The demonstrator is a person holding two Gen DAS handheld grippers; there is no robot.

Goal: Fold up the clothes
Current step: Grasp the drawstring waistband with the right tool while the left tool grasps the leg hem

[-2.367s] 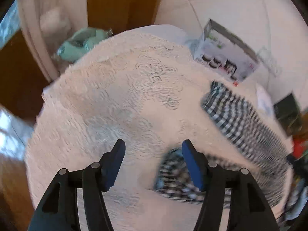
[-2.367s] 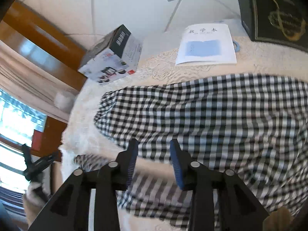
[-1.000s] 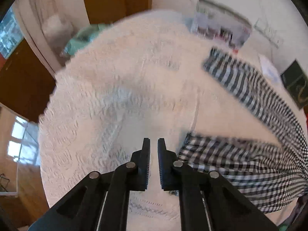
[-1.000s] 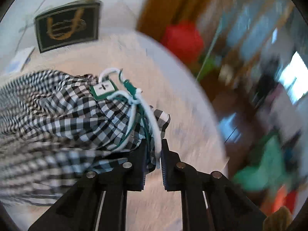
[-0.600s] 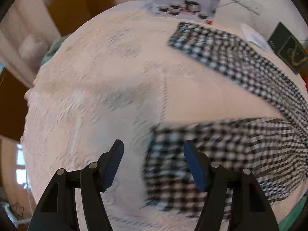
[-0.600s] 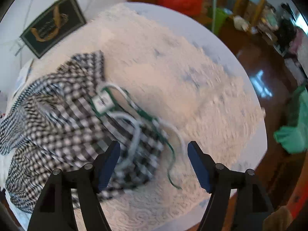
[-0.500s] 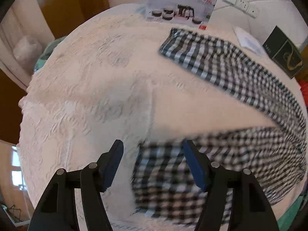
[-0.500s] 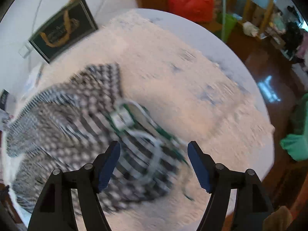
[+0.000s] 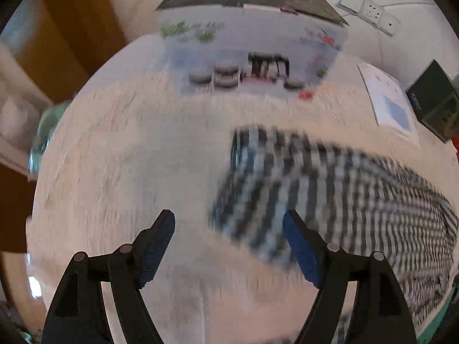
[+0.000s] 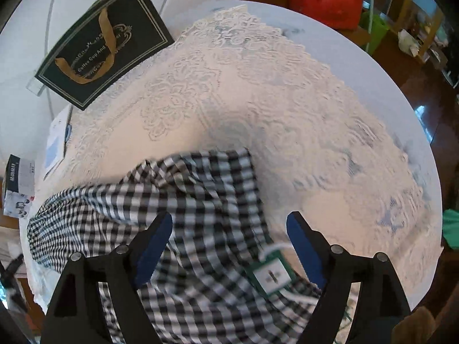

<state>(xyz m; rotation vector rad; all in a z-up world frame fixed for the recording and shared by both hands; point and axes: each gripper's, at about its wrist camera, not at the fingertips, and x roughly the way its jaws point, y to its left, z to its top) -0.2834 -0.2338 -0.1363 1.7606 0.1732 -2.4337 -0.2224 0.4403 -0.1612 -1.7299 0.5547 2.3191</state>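
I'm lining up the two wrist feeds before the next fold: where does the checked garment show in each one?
Left wrist: the checked garment fills the centre right, blurred, its near end reaching in between the open fingers of the left gripper.
Right wrist: it fills the lower left and centre, under the open right gripper.
Shared landmark: the black gift box, far right in the left view, upper left in the right.
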